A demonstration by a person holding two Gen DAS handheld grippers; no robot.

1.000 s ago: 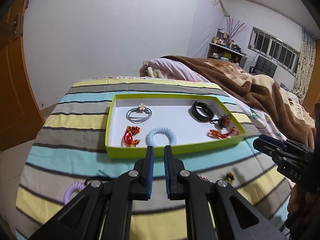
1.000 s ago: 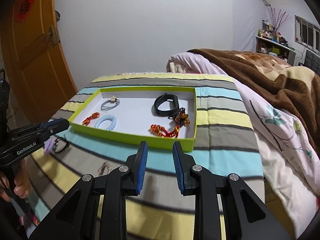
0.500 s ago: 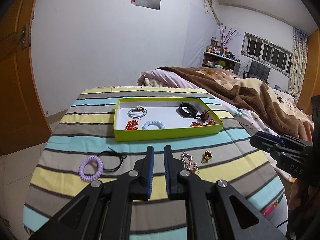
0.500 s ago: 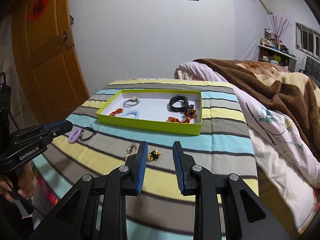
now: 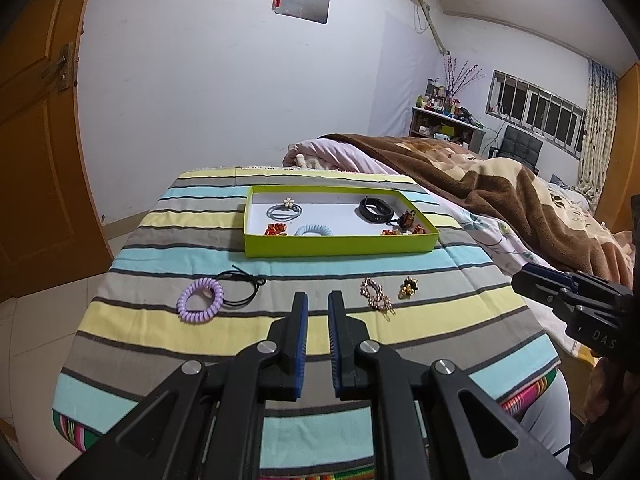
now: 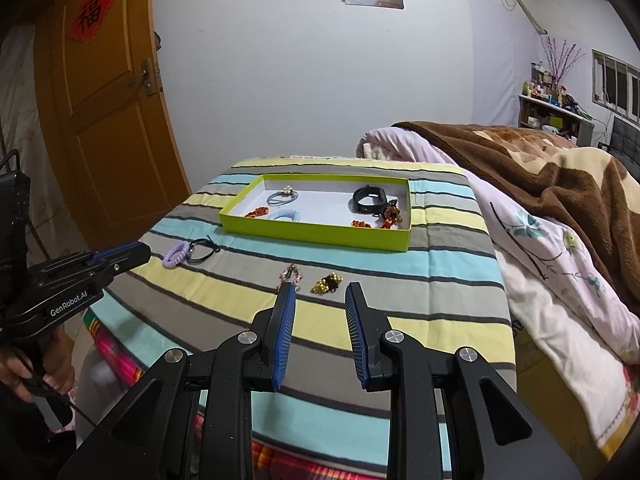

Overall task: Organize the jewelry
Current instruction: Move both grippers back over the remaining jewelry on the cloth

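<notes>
Roughly halfway, I reckon: six pieces lie in my green tray [image 5: 340, 246] at 12 o'clock; four wait on the cloth, including the purple coil tie [image 5: 200, 300] at 10. Left gripper [image 5: 318, 304] nearly together, right gripper [image 6: 320, 294] apart, both empty.

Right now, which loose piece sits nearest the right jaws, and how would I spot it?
Start at the lime-green tray on the striped blanket. In front of it, off the tray, two small pieces lie side by side. You want the gold and black cluster, compact and knobbly, to the right of the longer pinkish beaded clip.
</notes>
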